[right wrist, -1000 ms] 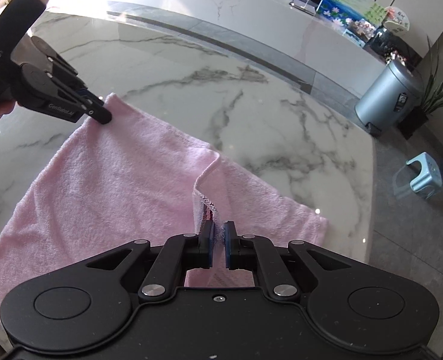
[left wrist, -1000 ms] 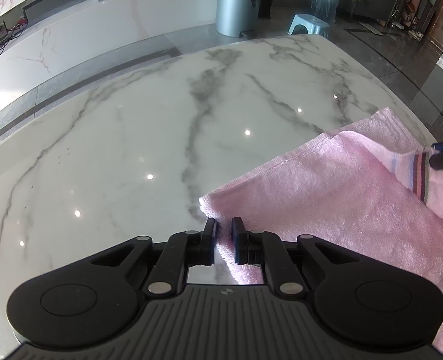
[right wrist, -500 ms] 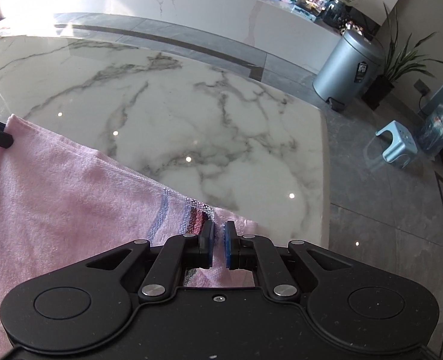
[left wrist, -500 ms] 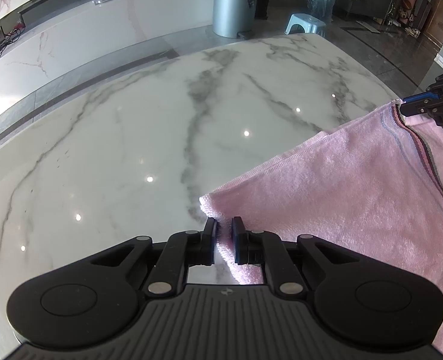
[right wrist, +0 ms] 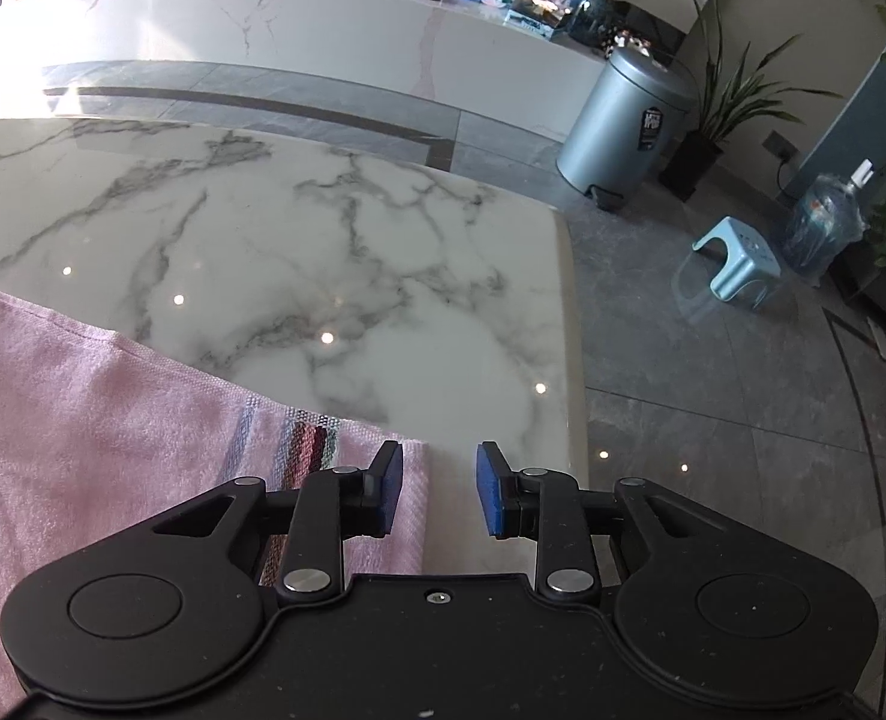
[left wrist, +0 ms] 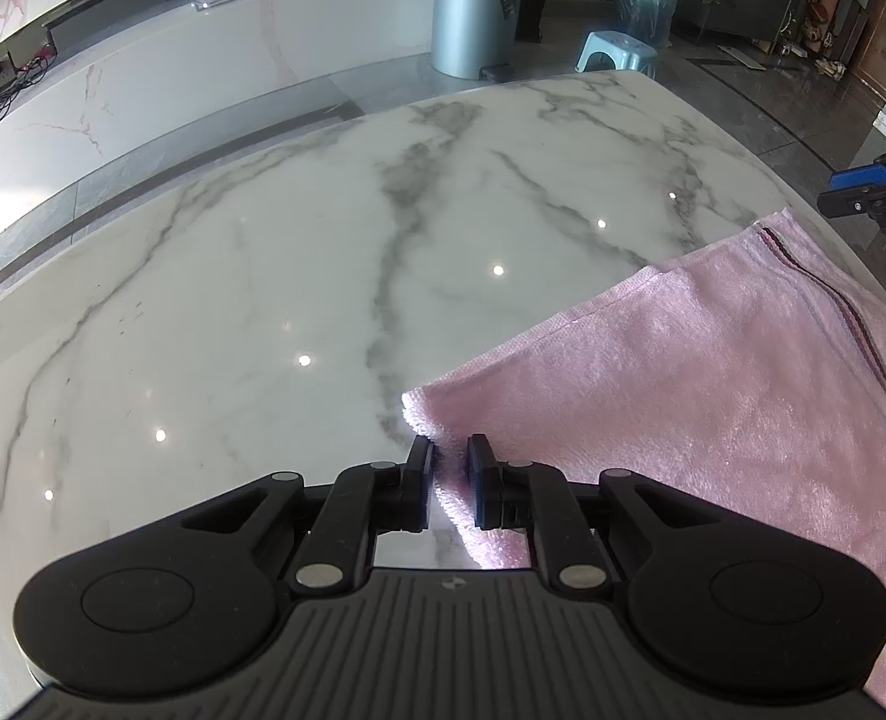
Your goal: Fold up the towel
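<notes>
A pink towel (left wrist: 712, 396) with a dark striped band lies flat on the white marble table (left wrist: 299, 252), reaching its right edge. My left gripper (left wrist: 448, 483) is shut on the towel's near left corner, low at the table. My right gripper (right wrist: 437, 489) is open and empty, just past the towel's striped corner (right wrist: 305, 450), with its left finger over the towel's edge. The right gripper also shows at the far right of the left wrist view (left wrist: 874, 192). The towel (right wrist: 83, 420) fills the lower left of the right wrist view.
The table's right edge (right wrist: 571, 360) drops to a dark tiled floor. A grey bin (right wrist: 622, 126), a blue stool (right wrist: 736, 267), a water jug (right wrist: 820, 228) and potted plants stand beyond. A long white counter (left wrist: 173, 66) runs behind the table.
My right gripper has carried the striped corner across the towel to the table's right side, laid it down, and opened. My left gripper has stayed shut on its corner.
</notes>
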